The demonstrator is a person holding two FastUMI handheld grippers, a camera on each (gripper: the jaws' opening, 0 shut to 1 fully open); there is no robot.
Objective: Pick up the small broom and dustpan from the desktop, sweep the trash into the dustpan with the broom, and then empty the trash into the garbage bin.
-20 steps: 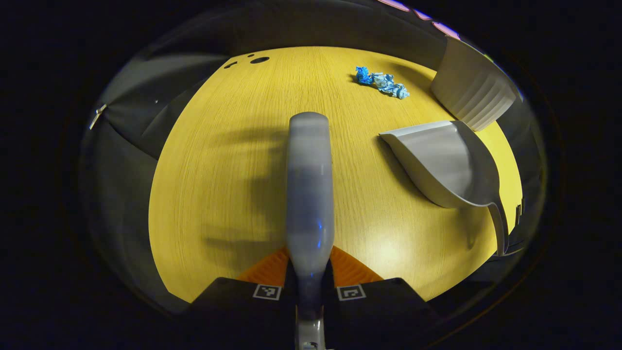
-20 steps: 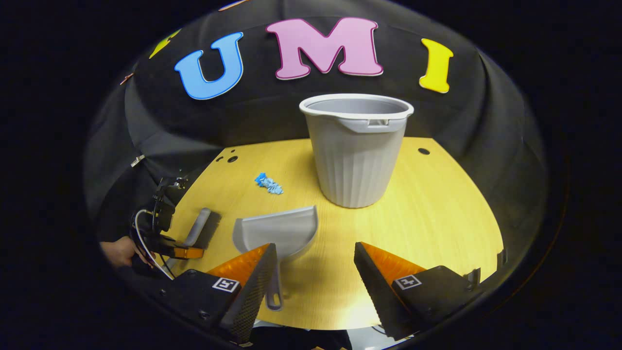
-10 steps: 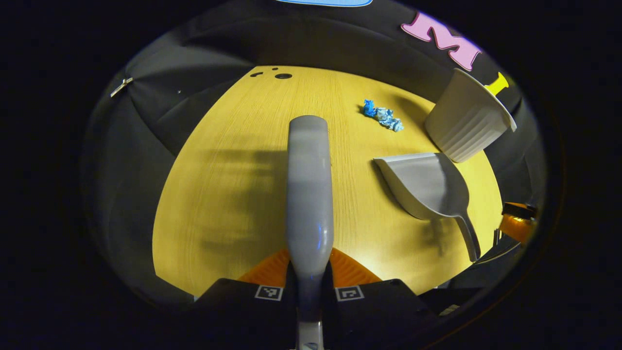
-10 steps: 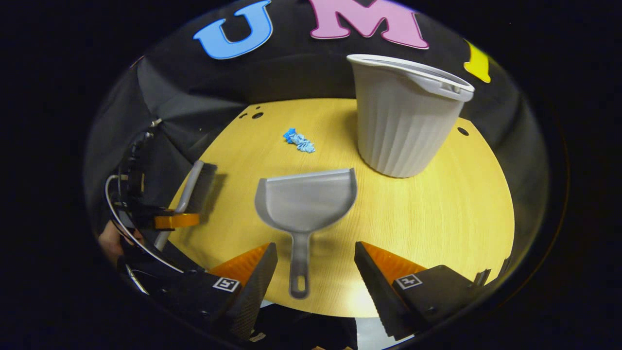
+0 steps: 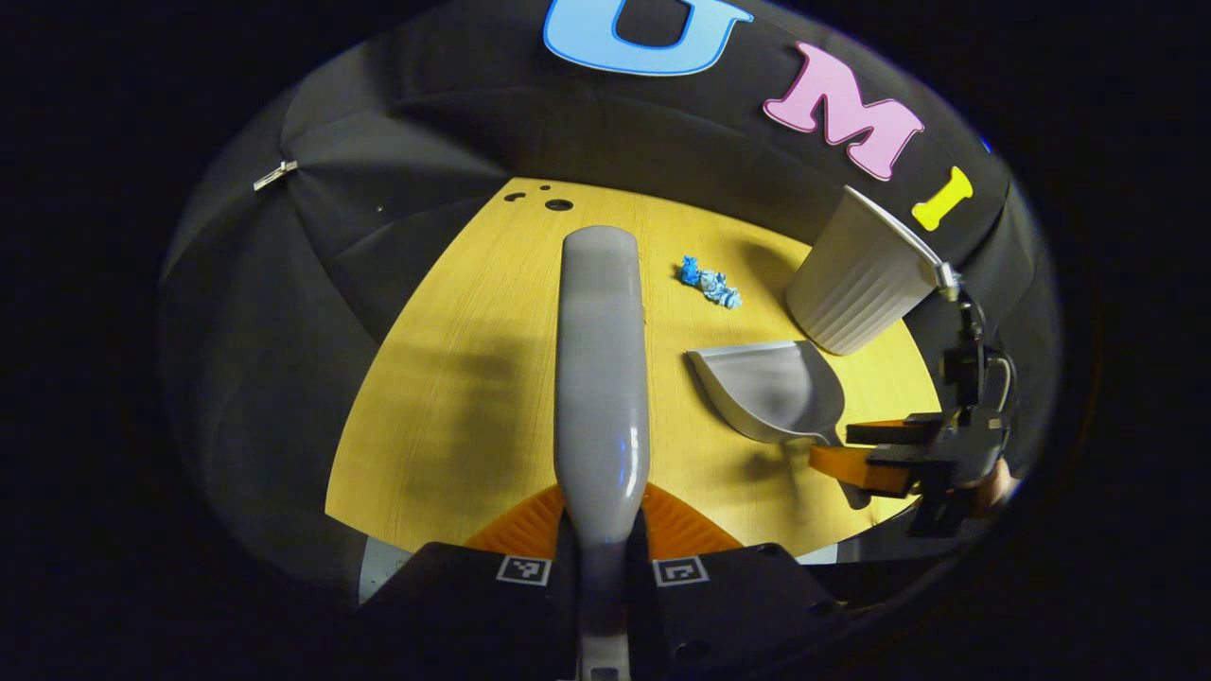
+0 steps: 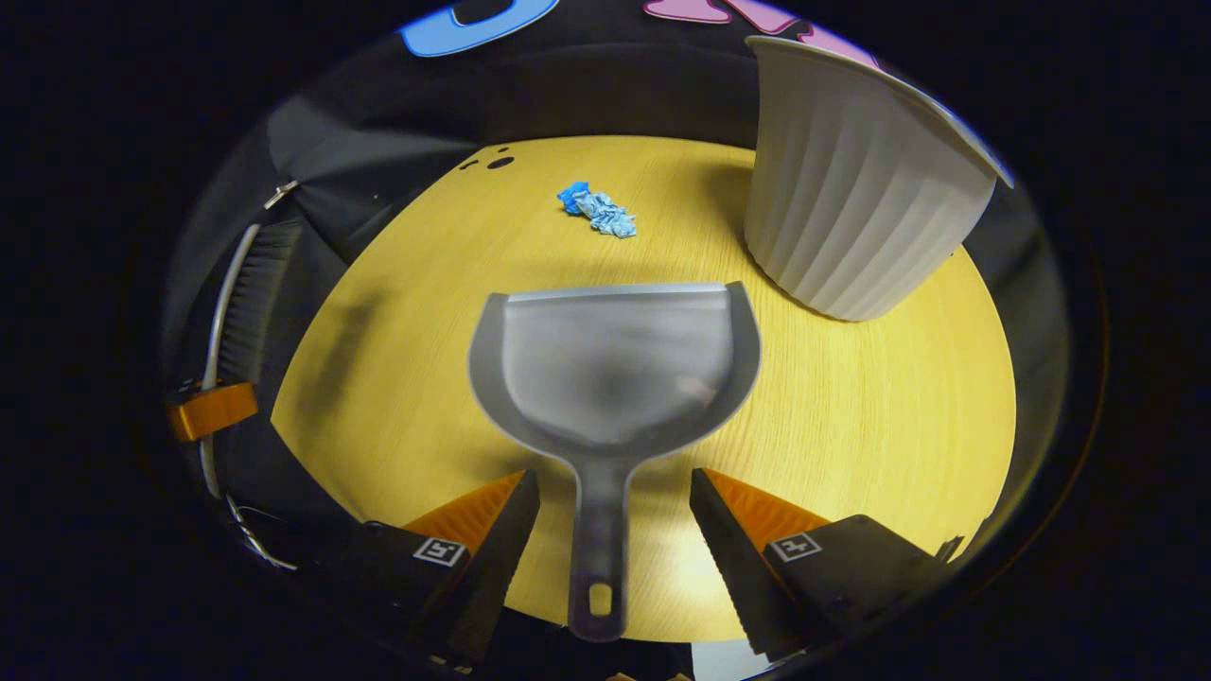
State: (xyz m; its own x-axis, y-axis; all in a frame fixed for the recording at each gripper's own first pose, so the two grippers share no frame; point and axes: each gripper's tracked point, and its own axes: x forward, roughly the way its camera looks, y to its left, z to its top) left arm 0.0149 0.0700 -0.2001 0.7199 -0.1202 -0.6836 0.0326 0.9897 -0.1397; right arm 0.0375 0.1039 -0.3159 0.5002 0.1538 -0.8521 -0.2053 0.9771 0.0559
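No readable writing on the tools — left gripper (image 5: 602,515) clenched on the broom (image 5: 600,378); right gripper (image 6: 615,506) spread wide, straddling the dustpan (image 6: 615,364) handle.

Left gripper view: looks from the desk's (image 5: 445,378) near left edge, forward along its held broom (image 5: 601,378). Right gripper view: looks steeply down from close above the dustpan (image 6: 615,364). Both views share dustpan, blue trash (image 5: 710,282) and bin (image 6: 856,189); each catches the other gripper at its margin.
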